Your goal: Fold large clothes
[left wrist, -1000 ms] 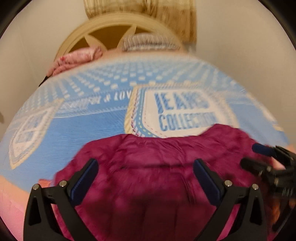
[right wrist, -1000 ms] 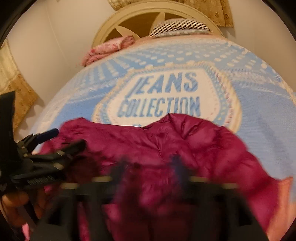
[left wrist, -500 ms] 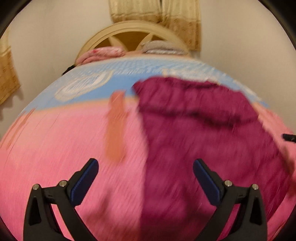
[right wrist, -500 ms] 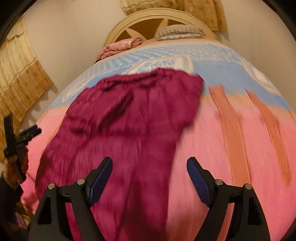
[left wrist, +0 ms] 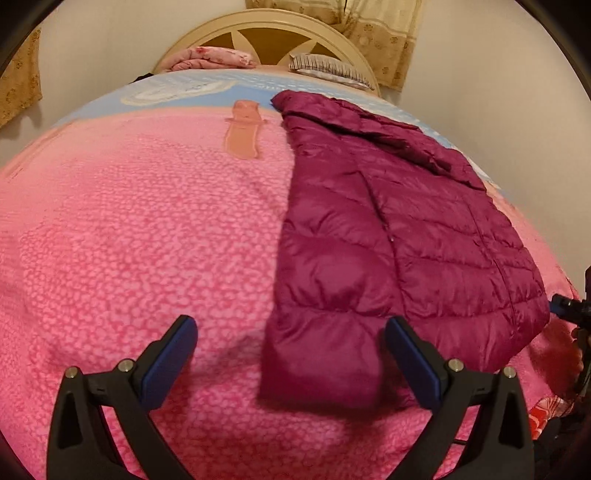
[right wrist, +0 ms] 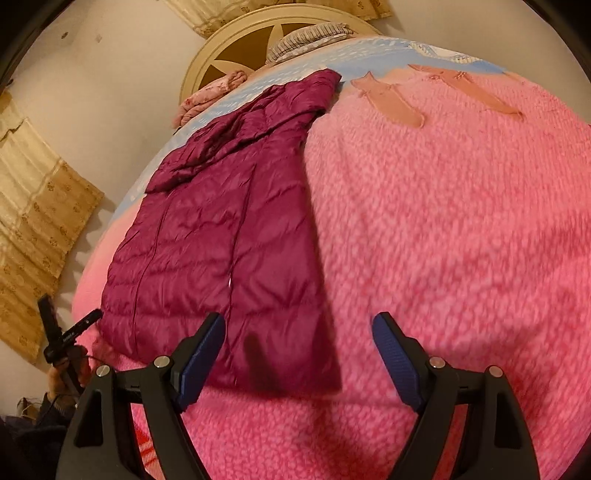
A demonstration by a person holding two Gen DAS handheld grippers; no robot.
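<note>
A magenta quilted puffer jacket [left wrist: 399,236] lies flat on the pink blanket [left wrist: 147,240], folded lengthwise into a long strip with its collar toward the headboard. It also shows in the right wrist view [right wrist: 221,236]. My left gripper [left wrist: 291,350] is open and empty, above the jacket's near hem. My right gripper [right wrist: 299,350] is open and empty, above the hem's right corner. Each gripper shows at the edge of the other's view: the right one [left wrist: 569,310] and the left one [right wrist: 70,336].
The bed has a cream round headboard [left wrist: 266,33], a pink floral quilt [left wrist: 210,59] and a striped pillow [left wrist: 328,70] at its head. A blue printed sheet [left wrist: 177,88] shows beyond the blanket [right wrist: 443,221]. Beige curtains [right wrist: 33,206] hang on the walls.
Both grippers have pulled back from the jacket toward the foot of the bed. The jacket, bunched up a second ago, now lies flat and folded lengthwise on the pink blanket.
</note>
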